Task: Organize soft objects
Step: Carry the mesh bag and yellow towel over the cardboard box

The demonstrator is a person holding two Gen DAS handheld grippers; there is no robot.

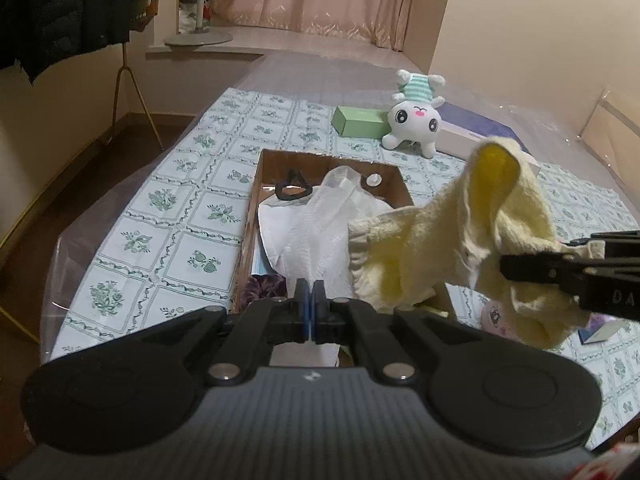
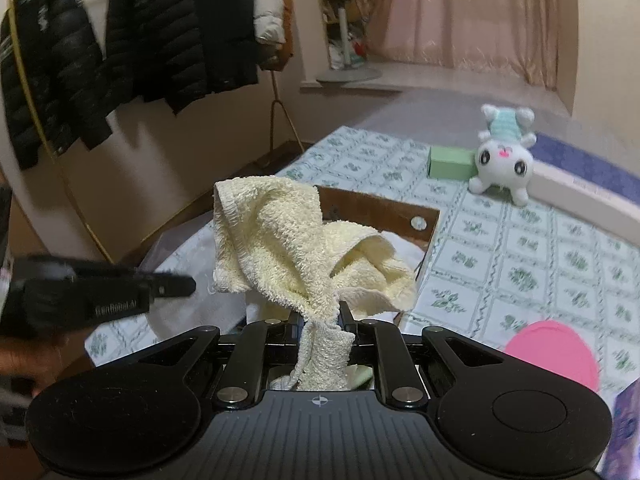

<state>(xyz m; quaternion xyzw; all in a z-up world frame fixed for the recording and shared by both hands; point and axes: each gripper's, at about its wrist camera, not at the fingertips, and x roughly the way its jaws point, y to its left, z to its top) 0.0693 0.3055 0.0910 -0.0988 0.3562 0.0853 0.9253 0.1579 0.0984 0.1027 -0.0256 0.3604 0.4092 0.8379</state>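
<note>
I am holding the right gripper (image 2: 320, 314) clenched on a pale yellow towel (image 2: 304, 248), pinched at 1 bunched corner so the rest is fanning up and forward in loose folds. Gripping it by a corner is keeping the bulk free to drape rather than wad up. In the left wrist view the same towel (image 1: 460, 240) is hanging in the air to the right of the cardboard box (image 1: 256, 200), clear of the table (image 1: 160, 240), with the right gripper (image 1: 508, 266) entering from the right edge.

The left gripper (image 1: 310, 300) is closed with its blue pads together, and nothing visible between them. It is pointing down the length of the box, low over its near end. From the right wrist view the left gripper (image 2: 188, 284) is sitting beside the towel's hem, apart from it.

The box already has white paper or cloth (image 1: 312, 224) mounded inside, plus a dark strap-like item (image 1: 292, 188) at the far end and something purple (image 1: 268, 284) near the front. I judge the box is the collecting place, and the towel is being carried toward it.

A white plush toy (image 1: 412, 116) is lying upside down at the far end of the table, just beside a green box (image 1: 358, 122). It is not yet gathered. A pink round object (image 2: 556, 356) is at the right wrist view's lower right, and I cannot tell what it is.

Risk as I read it: the mound is already high, so the towel may slide off.
</note>
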